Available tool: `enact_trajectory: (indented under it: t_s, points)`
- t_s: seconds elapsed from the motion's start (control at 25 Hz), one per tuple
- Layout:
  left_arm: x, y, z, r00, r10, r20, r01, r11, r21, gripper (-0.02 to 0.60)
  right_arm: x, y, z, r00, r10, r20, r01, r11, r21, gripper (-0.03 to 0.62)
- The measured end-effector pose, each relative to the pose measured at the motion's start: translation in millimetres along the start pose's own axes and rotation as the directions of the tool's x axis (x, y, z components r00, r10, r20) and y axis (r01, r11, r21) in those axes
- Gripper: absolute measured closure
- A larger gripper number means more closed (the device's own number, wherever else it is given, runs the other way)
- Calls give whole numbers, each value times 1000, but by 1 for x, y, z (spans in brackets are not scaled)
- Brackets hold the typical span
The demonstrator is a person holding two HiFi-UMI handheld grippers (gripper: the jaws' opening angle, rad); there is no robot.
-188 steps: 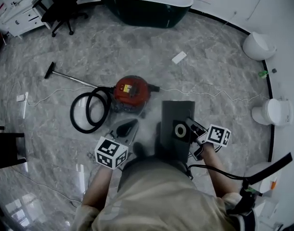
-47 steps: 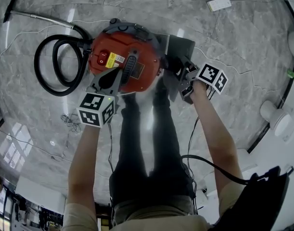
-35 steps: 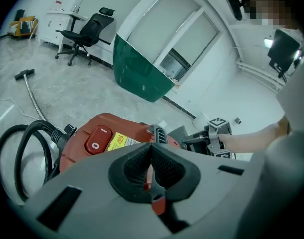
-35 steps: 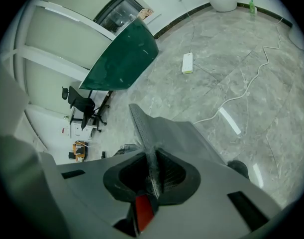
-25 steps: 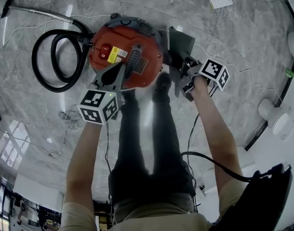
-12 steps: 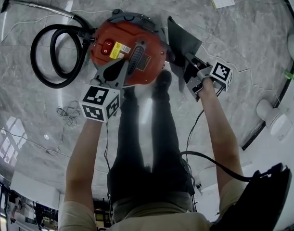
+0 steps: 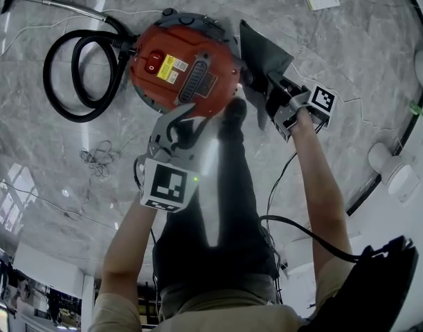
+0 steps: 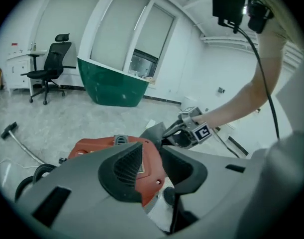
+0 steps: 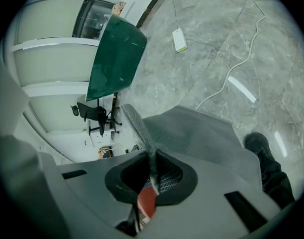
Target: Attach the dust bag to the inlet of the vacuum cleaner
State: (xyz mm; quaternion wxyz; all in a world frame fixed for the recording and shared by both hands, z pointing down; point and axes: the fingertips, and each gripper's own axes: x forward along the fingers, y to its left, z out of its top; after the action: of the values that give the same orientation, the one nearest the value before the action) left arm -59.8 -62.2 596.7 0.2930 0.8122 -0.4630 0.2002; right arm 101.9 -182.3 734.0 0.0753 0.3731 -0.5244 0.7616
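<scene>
The right gripper's (image 9: 152,172) jaws are pinched shut on the edge of the grey dust bag (image 7: 262,47), just beside the red vacuum cleaner (image 7: 183,64). The left gripper's (image 7: 182,124) jaws have just been opening and hold nothing. The inlet is not visible, probably under the lid; next it must be exposed and the bag seated.

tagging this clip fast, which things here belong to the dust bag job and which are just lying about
In the job: round red vacuum cleaner; dark grey fabric dust bag; right claw, shut on the bag's edge.
Lying about: black coiled hose; flat white box on the floor; thin tangled cord; black office chair.
</scene>
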Motion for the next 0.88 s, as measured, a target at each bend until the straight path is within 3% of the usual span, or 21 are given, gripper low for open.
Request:
enact_trajectory:
  t_s: [0.12, 0.32, 0.52, 0.68, 0.88]
  points:
    - [11, -41, -5, 997, -83, -2, 83, 996, -14, 471, 2, 0, -2, 1000, -21, -15, 21, 999, -31, 571]
    - [34, -62, -13, 991, -116, -60, 114, 993, -27, 471, 6, 2, -7, 998, -54, -36, 51, 996, -71, 571]
    - [81, -113, -55, 947, -238, -218, 233, 971, -50, 448, 5, 1, -3, 999, -47, -22, 46, 998, -50, 571]
    - [127, -137, -74, 927, -235, -290, 218, 972, -91, 381, 2, 2, 2, 999, -38, -23, 38, 999, 5, 571]
    - [176, -140, -93, 914, -142, -381, 125, 990, -68, 368, 1, 0, 3, 1000, -21, -21, 22, 997, 78, 571]
